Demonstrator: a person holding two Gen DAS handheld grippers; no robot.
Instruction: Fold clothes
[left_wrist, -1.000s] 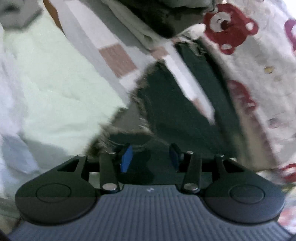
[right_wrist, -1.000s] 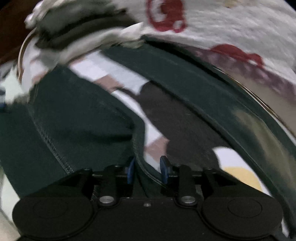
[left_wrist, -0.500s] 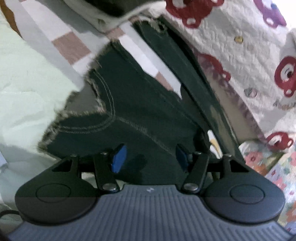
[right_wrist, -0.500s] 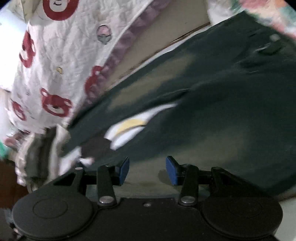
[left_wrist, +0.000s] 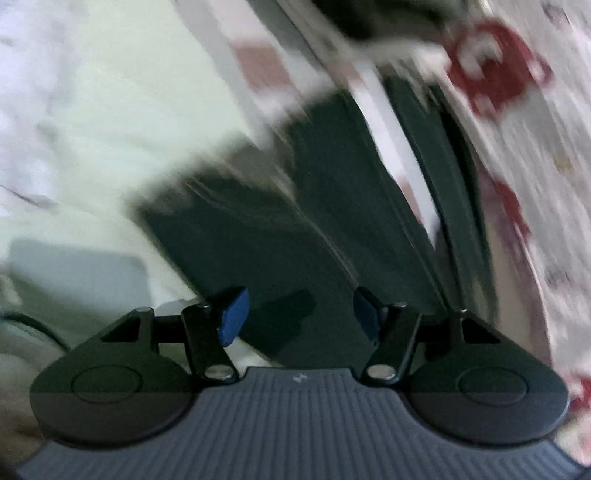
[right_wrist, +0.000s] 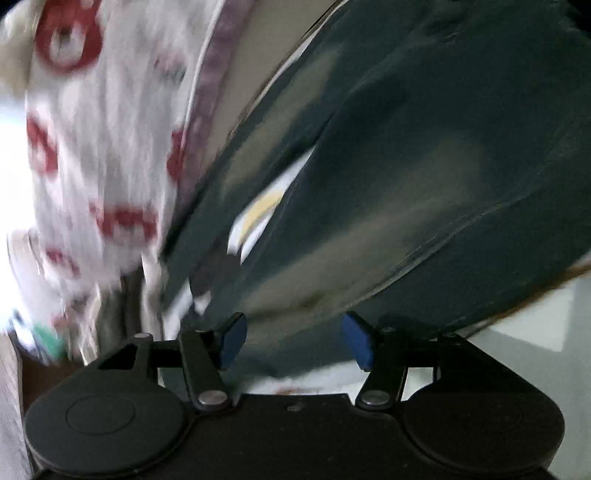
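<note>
Lying across a checked bedsheet (left_wrist: 258, 66) beside a bear-print quilt (left_wrist: 517, 122): dark jeans (left_wrist: 280, 236). Opening above the denim, pads clear of it, gripping nothing: left claw (left_wrist: 298, 316) and right claw (right_wrist: 294, 341).

Left gripper (left_wrist: 299, 314): ribbed grey housing bearing a small pale mark, two black rounded lobes with circular recesses, black link arms on silver pivot pins, blue pads (left_wrist: 232, 315). Right gripper (right_wrist: 293, 341): the same form (housing smooth and black), one small screw at centre, blue pads (right_wrist: 356, 339).
</note>
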